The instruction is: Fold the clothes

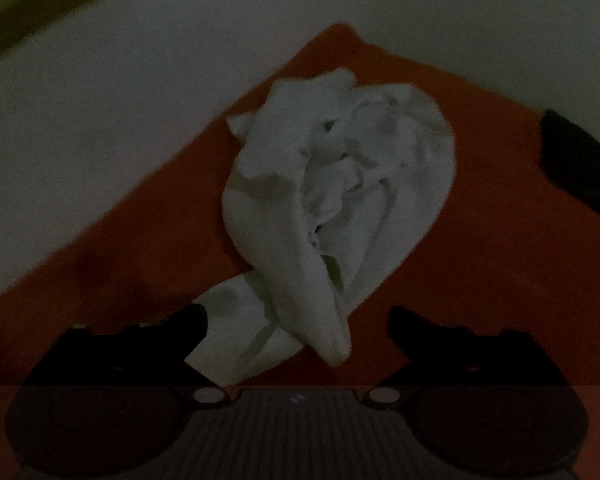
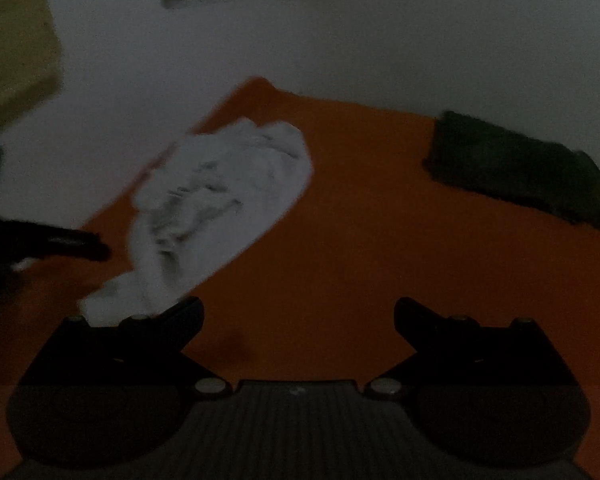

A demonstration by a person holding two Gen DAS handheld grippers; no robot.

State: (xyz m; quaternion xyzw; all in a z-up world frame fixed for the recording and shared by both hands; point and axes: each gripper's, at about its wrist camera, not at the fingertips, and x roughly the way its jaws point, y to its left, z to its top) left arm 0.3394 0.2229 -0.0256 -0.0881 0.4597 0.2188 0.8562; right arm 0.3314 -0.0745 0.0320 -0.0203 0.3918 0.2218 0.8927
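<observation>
Nearest to us are our two grippers. The left gripper (image 1: 298, 330) has its jaws wide apart, and the low end of the white cloth (image 1: 332, 200) lies between them, but the fingers do not press on it. The right gripper (image 2: 299, 320) is also wide and holds nothing; only the orange surface (image 2: 360, 240) shows between its fingers.

From largest to smallest: the orange surface lies under all the clothes, and pale floor is around it. The white cloth is in a crumpled heap in the middle of this surface, with one twisted tail toward the left gripper. At the far right edge lies a dark cloth (image 2: 516, 168), flat and compact, well apart from the white one.

We judge that the dark cloth is perhaps already folded, though the light is too dim to be sure. The white cloth is not yet folded: it must first be spread flat.
</observation>
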